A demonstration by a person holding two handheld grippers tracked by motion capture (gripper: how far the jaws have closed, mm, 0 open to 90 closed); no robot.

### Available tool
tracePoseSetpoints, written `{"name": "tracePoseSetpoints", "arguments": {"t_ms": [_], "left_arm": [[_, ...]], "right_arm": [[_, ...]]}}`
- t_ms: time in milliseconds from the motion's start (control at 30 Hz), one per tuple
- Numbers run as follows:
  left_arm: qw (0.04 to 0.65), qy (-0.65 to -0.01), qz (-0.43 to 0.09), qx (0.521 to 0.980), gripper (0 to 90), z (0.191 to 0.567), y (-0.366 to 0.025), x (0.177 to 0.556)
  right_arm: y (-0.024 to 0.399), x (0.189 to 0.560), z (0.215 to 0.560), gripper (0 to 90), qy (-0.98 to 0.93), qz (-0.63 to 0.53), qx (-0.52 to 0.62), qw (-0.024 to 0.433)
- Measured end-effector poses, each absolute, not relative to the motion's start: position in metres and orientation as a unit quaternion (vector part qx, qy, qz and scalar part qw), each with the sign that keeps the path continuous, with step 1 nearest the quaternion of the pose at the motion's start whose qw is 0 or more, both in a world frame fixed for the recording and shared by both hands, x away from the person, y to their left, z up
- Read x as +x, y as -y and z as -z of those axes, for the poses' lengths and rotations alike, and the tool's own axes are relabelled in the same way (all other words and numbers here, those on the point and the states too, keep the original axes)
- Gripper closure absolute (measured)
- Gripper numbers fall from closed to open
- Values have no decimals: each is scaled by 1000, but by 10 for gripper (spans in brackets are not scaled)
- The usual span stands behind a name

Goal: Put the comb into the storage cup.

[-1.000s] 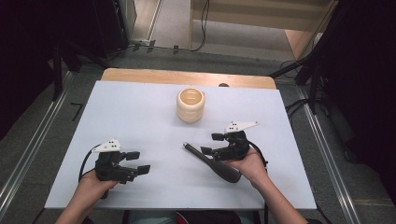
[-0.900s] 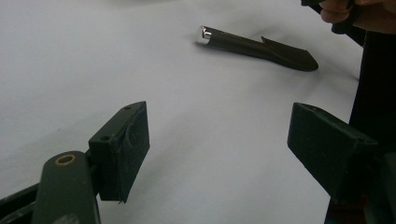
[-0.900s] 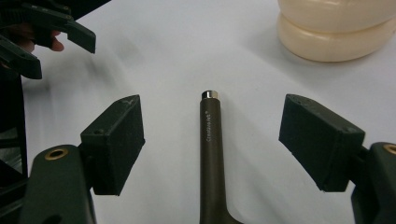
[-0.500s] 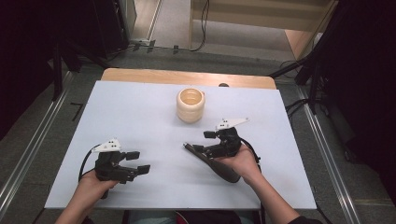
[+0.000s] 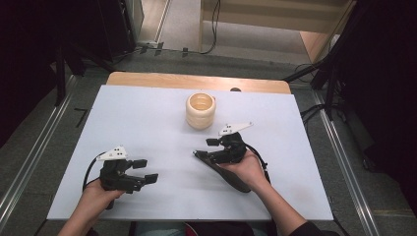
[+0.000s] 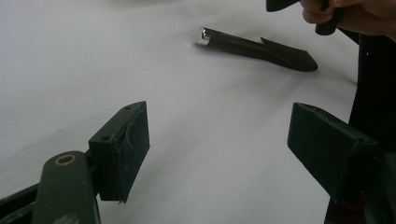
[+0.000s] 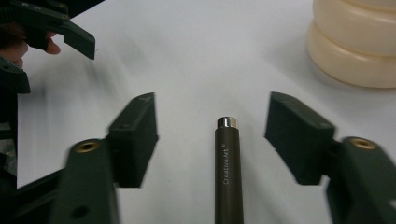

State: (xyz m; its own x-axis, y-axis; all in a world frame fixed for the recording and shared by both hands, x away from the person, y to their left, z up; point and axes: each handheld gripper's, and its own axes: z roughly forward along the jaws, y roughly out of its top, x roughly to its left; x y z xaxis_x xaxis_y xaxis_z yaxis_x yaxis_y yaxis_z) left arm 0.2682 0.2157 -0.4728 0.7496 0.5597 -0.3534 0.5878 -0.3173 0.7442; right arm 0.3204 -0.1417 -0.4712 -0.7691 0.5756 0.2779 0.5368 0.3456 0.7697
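High view – right tongs (image 5: 209, 149): held low over the white surface (image 5: 147, 123), straddling the near end of a dark brush handle (image 5: 236, 179) that lies flat and runs back under the person's right hand (image 5: 246, 167). The jaws have just been closing in, with the handle between them.
High view – left tongs (image 5: 145, 169): parked well to the left of the handle, jaws spread, nothing in them; probably waiting until the other side has the tool.
High view – cream cup (image 5: 200, 111): stands upright beyond the right tongs, well apart from them, a likely place for the tool to go.
Left gripper view – left tongs (image 6: 217, 140): released and wide apart over bare surface. The handle (image 6: 257, 46) lies ahead and to the right of them, out of reach.
Right gripper view – right tongs (image 7: 212, 135): not yet clenched; both pads stand clear of the handle (image 7: 228, 163), whose metal-capped tip sits between them, nearer the right pad. Lining up along its length should let the pads pinch its sides squarely.
Right gripper view – cup (image 7: 355, 42): ahead and to the right of the tongs.
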Motion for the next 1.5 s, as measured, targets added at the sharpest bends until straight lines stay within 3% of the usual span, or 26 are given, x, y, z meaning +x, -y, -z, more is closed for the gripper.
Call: {"name": "tracePoseSetpoints", "arguments": {"t_ms": [33,300,1500], "left_arm": [[465,-354,15,811,218,473,-216,268],[466,-352,15,812,219,473,-216,268],[465,-350,13,813,219,472,-216,268]], "right_arm": [[142,320,471,378,-820,-461,339,21],[139,323,478,865,-830,-444,338,15],[126,333,503,876,-867,-383,319,17]]}}
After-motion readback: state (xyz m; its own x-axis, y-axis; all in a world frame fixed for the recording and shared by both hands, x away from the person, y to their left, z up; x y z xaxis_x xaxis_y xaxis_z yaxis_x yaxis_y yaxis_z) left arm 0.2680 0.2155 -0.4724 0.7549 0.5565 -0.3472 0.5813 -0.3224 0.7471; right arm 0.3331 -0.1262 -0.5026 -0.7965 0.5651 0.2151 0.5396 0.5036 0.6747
